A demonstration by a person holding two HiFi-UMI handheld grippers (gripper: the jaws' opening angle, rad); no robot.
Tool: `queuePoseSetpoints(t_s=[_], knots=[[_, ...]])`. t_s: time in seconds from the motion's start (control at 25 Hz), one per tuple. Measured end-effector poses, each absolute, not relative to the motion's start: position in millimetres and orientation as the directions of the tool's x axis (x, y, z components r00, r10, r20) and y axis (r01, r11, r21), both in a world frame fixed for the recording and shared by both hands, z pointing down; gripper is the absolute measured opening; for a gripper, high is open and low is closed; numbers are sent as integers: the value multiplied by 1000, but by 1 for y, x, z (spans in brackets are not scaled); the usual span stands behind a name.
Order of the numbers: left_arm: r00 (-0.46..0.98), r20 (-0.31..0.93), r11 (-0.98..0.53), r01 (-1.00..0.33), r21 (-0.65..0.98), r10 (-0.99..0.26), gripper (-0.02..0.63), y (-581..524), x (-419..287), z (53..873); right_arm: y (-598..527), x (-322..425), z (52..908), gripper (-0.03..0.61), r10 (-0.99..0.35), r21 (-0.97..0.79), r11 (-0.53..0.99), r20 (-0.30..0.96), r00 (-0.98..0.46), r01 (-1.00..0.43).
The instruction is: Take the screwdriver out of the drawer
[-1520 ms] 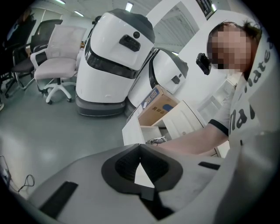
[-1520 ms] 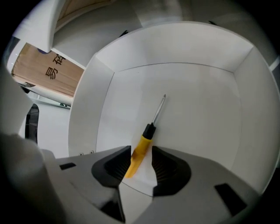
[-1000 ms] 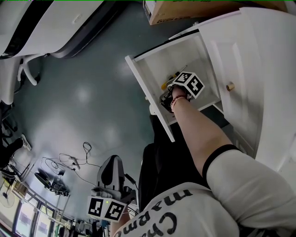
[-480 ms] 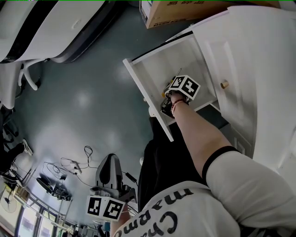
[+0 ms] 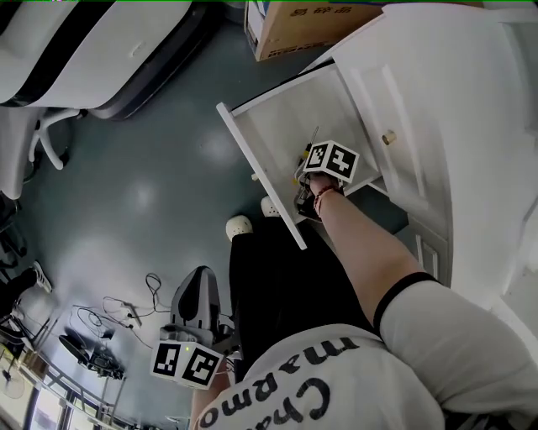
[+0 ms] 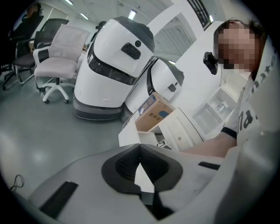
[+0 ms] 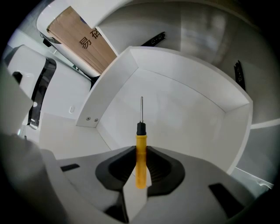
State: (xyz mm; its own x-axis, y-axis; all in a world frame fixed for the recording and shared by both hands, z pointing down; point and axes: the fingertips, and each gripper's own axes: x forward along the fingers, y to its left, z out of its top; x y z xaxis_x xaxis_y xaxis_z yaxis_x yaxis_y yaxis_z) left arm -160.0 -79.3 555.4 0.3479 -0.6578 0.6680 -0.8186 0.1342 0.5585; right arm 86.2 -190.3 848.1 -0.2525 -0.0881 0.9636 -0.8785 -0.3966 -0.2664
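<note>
A screwdriver (image 7: pixel 140 151) with a yellow handle, black collar and thin steel shaft sits clamped between the jaws of my right gripper (image 7: pixel 140 168), its tip pointing down at the bare white floor of the open drawer (image 7: pixel 175 109). In the head view the right gripper (image 5: pixel 313 172), under its marker cube, hangs over the pulled-out drawer (image 5: pixel 261 138), with a speck of the yellow handle (image 5: pixel 303 154) showing. My left gripper (image 5: pixel 192 336) stays low by the person's side above the floor. In the left gripper view its jaws (image 6: pixel 140 168) meet with nothing between them.
The white cabinet (image 5: pixel 437 126) with a small brass knob (image 5: pixel 389 137) stands right of the drawer. A cardboard box (image 5: pixel 311 21) lies behind it. A large white machine (image 6: pixel 116 70) and office chairs (image 6: pixel 54 57) stand across the grey floor. Cables (image 5: pixel 126 306) lie near the left gripper.
The right gripper has lifted with the screwdriver and rolled at the wrist. The head camera has shifted, so the drawer sits further left. The left gripper has stayed put.
</note>
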Motion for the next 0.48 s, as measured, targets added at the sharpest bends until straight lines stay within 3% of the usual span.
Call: queuePoseSetpoints(t_s=[0.48], knots=[[446, 550, -96, -830, 549, -706, 23, -108, -159, 489, -167, 93, 749, 86, -92, -282, -331, 960, -266, -901]])
